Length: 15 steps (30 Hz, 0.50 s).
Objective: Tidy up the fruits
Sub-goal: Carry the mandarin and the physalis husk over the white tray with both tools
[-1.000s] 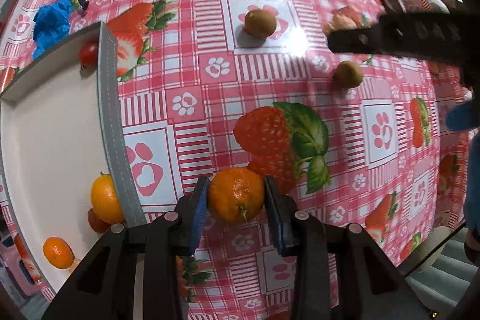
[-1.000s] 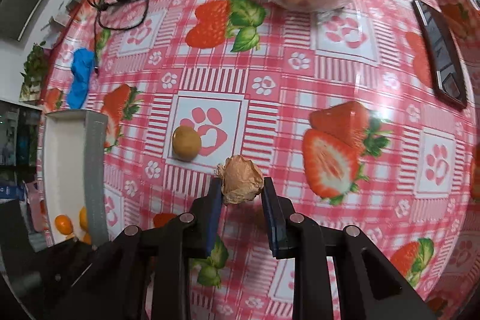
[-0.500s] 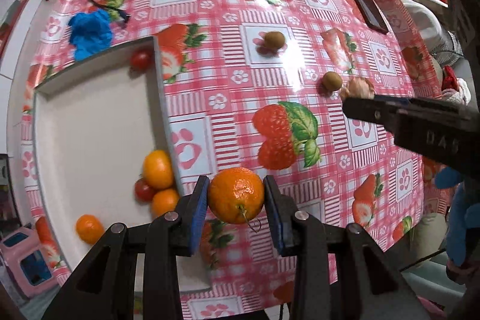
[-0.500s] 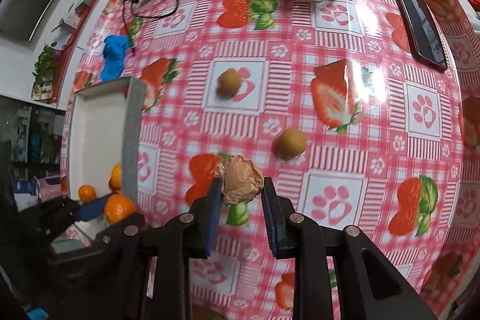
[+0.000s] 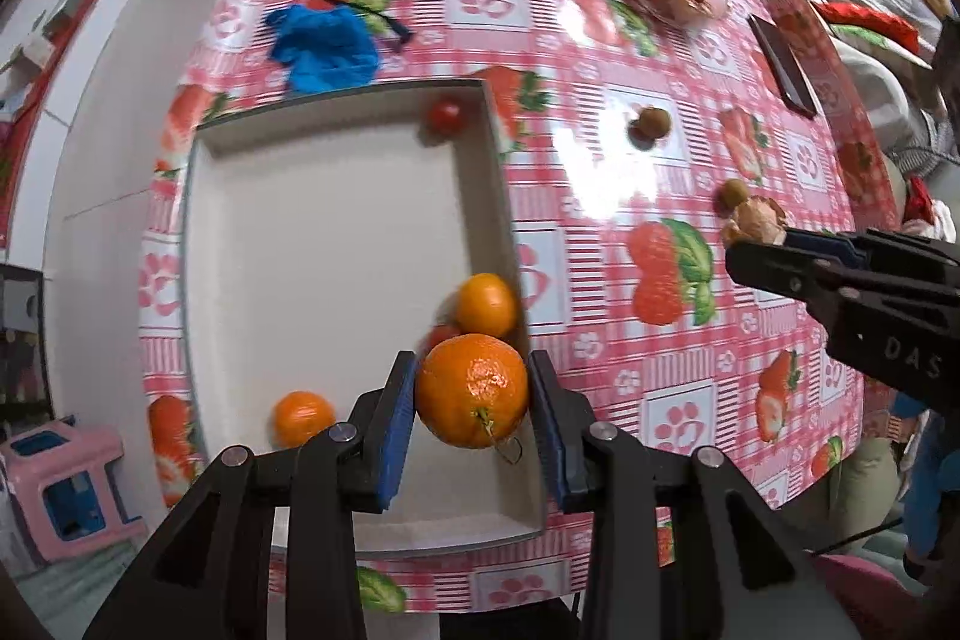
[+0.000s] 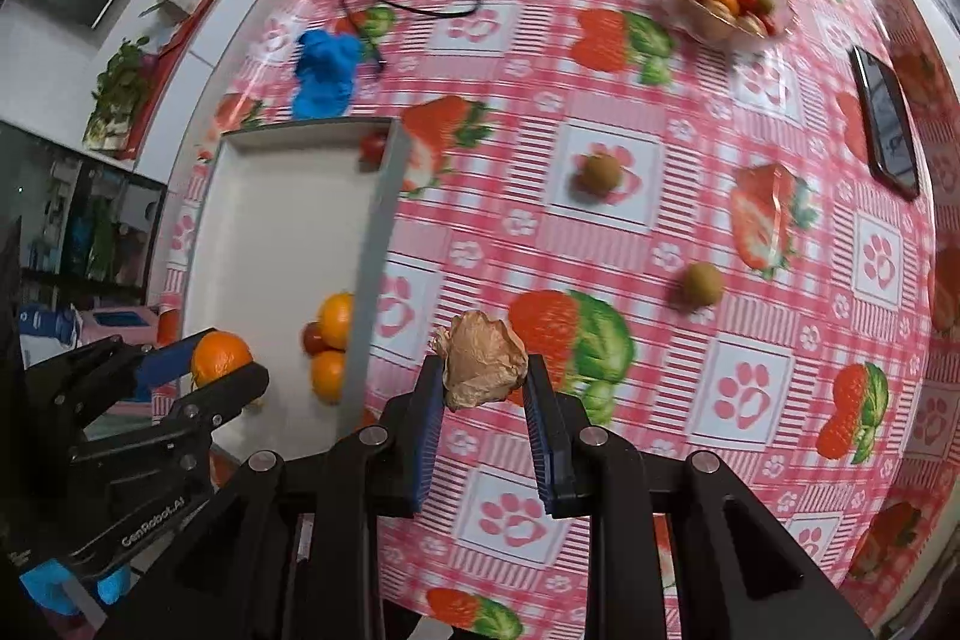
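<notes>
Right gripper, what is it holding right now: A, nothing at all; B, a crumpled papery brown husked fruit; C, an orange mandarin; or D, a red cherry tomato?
B: the right gripper is closed on a papery brown husked fruit, held above the tablecloth, while the mandarin sits in the left gripper over the white tray.

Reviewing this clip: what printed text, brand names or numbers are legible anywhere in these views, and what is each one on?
"DAS": on the side of the right gripper body, seen from the left wrist view; any further letters are cut off.
"GenRobot.AI": on the side of the left gripper body, seen from the right wrist view.
Small print below that label: too small to read.
</notes>
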### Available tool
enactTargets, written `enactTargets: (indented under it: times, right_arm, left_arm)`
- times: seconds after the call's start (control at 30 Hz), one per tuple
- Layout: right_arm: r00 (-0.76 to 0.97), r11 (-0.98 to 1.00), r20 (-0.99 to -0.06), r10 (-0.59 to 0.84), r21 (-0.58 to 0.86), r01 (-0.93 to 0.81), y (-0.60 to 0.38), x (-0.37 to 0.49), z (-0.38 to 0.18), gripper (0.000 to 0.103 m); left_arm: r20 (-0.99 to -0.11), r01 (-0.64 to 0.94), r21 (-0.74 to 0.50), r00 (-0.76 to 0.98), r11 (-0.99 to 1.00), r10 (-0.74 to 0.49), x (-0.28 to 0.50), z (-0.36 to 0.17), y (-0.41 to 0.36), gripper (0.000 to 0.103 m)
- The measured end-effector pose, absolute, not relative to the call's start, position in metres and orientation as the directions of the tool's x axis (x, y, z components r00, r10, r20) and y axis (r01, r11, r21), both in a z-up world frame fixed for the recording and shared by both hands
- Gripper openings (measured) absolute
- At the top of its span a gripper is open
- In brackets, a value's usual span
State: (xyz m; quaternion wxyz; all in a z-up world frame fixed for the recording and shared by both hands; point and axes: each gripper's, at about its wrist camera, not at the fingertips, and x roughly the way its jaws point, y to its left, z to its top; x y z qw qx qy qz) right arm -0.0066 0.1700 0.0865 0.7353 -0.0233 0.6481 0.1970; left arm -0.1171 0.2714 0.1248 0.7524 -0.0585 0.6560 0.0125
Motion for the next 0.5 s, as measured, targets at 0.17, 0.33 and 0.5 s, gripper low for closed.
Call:
enactTargets:
  times: [0.17, 0.33, 0.5]
  right_arm:
    - [0.079, 0.909, -0.963, 0.257, 0.213, -0.359, 0.198, -0.01, 0.092, 0.028]
    - [0.079, 0.896, -0.964, 0.255, 0.205, -0.393, 0.22, -0.011, 0.097, 0.028]
    - [0.077, 0.885, -0.964, 0.255, 0.2, -0.421, 0.24, -0.012, 0.099, 0.028]
  left_arm:
    - [-0.987, -0.123, -0.076, 0.151, 0.99, -0.057, -0.123, 0.128, 0.293, 0.04]
    - [-0.985, -0.143, -0.081, 0.161, 0.986, -0.058, -0.127, 0.13, 0.309, 0.04]
    - [-0.985, -0.167, -0.083, 0.166, 0.982, -0.055, -0.133, 0.131, 0.326, 0.04]
